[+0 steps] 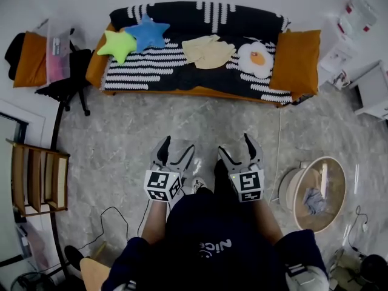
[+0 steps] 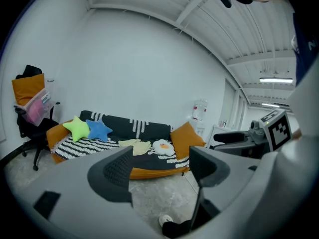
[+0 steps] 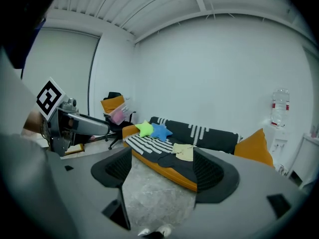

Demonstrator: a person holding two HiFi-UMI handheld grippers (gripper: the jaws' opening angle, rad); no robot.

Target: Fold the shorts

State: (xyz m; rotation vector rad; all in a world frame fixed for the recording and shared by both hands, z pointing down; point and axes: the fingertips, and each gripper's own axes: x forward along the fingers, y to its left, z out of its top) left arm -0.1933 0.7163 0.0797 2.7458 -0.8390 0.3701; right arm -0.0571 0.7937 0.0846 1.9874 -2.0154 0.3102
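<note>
1. Head view: the person stands on a marble floor [image 1: 121, 138], well apart from a sofa [image 1: 182, 17].
   - The left gripper [image 1: 177, 147] and right gripper [image 1: 235, 145] are side by side and point toward the sofa. Each has its jaws spread, with nothing in them.
   - The shorts [image 1: 209, 51], pale yellow, lie rumpled on the sofa seat near its middle.
   - A green star [image 1: 117, 43] and a blue star [image 1: 147, 33] lie to the left of the shorts, and an egg pillow [image 1: 257, 58] just to the right.
   - An orange cushion [image 1: 295, 53] stands at the sofa's right end.
   - A chair [image 1: 63, 83] stands off the left end.

2. Left gripper view: the two dark pads stand wide apart, and only floor and the sofa front show through the gap.
   - The shorts [image 2: 135, 144] lie on the seat, between the blue star [image 2: 99, 129] and the egg pillow [image 2: 162, 147], far from the jaws.
   - The other tool juts in at the right edge.

3. Right gripper view: the jaws gape and are empty, with bare floor between the pads.
   - The shorts [image 3: 185, 152] show on the seat, just above the right-hand pad and far from it.
   - The stars lie further left along the sofa.
</note>
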